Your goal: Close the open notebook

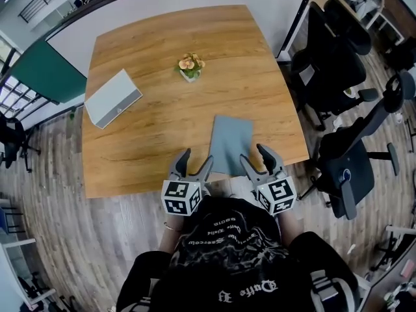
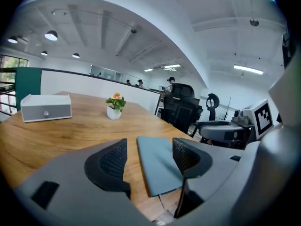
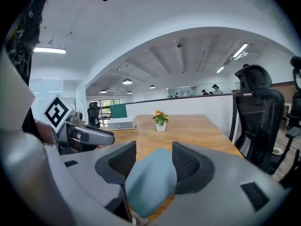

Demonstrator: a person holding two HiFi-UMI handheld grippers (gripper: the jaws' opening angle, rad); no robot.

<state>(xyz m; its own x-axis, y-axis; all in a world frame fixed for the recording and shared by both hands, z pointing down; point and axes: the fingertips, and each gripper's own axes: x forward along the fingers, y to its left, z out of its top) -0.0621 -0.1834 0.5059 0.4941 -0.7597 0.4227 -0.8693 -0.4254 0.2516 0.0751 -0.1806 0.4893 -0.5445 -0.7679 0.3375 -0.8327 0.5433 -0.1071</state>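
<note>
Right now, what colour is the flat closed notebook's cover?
Plain grey-blue notebook; clearest in the head view.

My left gripper and right gripper are built alike. Each has a pale grey moulded shell, smooth and rounded, that forks into two curved jaws. The inner faces of the jaws carry black pads with a fine cross-hatched texture. Behind the jaws each one bears a white marker cube, printed with bold black square patterns on its visible faces. I wear a black T-shirt with pale, ornate gothic lettering in rows across the front.
</note>
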